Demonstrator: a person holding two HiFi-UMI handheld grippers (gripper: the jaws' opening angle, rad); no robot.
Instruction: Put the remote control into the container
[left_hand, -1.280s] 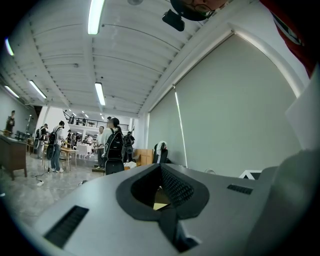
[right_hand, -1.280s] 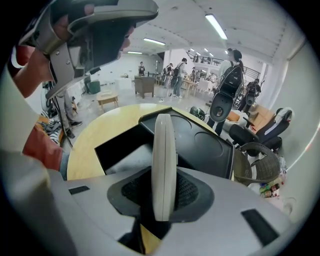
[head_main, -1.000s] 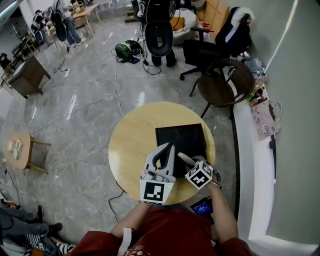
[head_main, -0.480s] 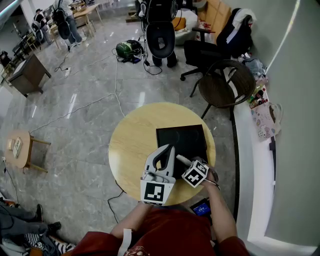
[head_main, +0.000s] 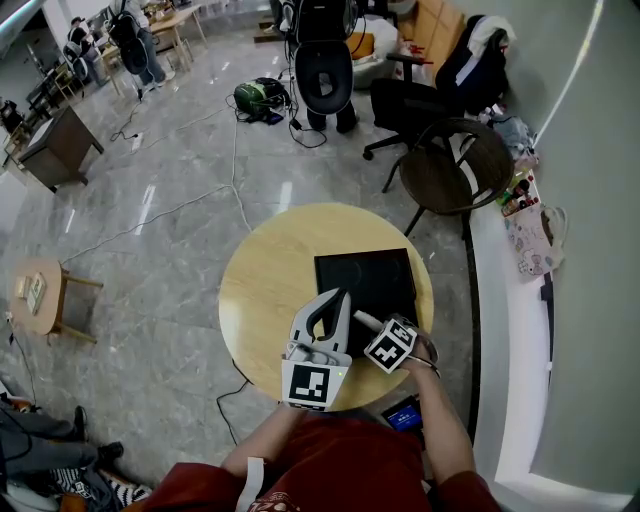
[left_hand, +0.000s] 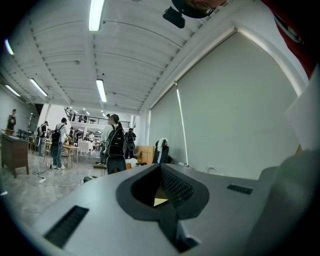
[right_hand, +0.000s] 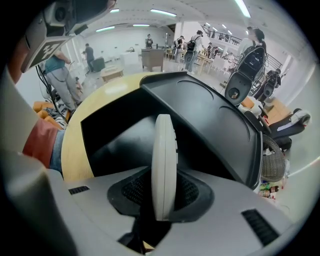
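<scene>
A round wooden table (head_main: 262, 285) carries the container (head_main: 365, 272), a flat black square tray. My right gripper (head_main: 371, 324) is shut on the white remote control (head_main: 364, 320) and points steeply down over the tray's near edge. In the right gripper view the remote control (right_hand: 164, 165) stands edge-on between the pads, above the container (right_hand: 215, 125). My left gripper (head_main: 338, 300) lies level over the table just left of the tray, jaws together and holding nothing. The left gripper (left_hand: 161, 167) looks out across the room.
A chair with a round dark seat (head_main: 452, 165) stands beyond the table, with black office chairs (head_main: 325, 65) farther back. A white ledge (head_main: 505, 300) runs along the right. Cables (head_main: 190, 205) cross the floor, and a small side table (head_main: 35, 297) stands at the left.
My right gripper has sunk a little toward the container with the remote control still in it. The left gripper has stayed where it was.
</scene>
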